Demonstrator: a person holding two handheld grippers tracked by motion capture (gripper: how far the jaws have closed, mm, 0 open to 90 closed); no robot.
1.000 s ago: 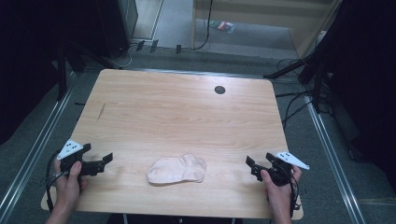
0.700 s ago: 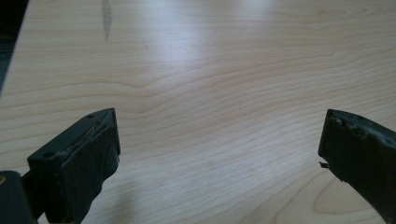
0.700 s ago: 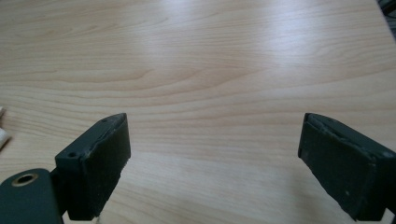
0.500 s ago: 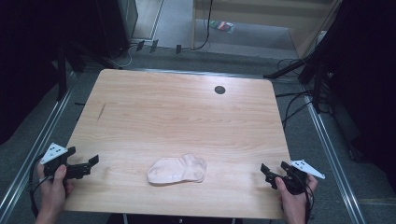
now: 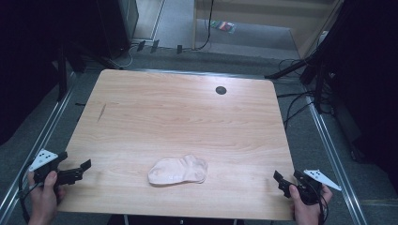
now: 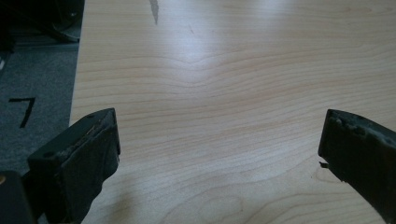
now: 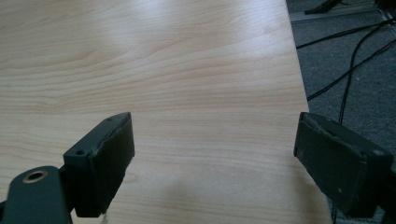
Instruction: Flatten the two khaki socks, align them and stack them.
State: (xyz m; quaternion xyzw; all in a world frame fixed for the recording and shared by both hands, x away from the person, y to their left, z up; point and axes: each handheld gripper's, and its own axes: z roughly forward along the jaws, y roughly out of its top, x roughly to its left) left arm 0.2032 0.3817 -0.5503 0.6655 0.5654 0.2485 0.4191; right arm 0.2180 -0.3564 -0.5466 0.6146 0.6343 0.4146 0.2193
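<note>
A pale pink sock (image 5: 179, 170) lies flat near the front middle of the wooden table (image 5: 178, 112). My left gripper (image 5: 80, 169) is held at the table's front left corner, well left of the sock. Its jaws stand wide apart over bare wood, and the same gripper (image 6: 219, 149) holds nothing in the left gripper view. My right gripper (image 5: 283, 180) hovers at the front right corner, well right of the sock. In the right gripper view that gripper (image 7: 212, 161) is open over the table's right edge, with nothing between the jaws.
A small dark round hole (image 5: 220, 90) sits near the table's far edge. Cables (image 5: 295, 105) trail over the grey floor to the right. Metal rails (image 5: 37, 140) run along both sides. A dark mark (image 5: 102, 111) shows on the wood at the left.
Both hands have drawn back and outward, toward the front corners of the table and away from the sock. The sock has not moved.
</note>
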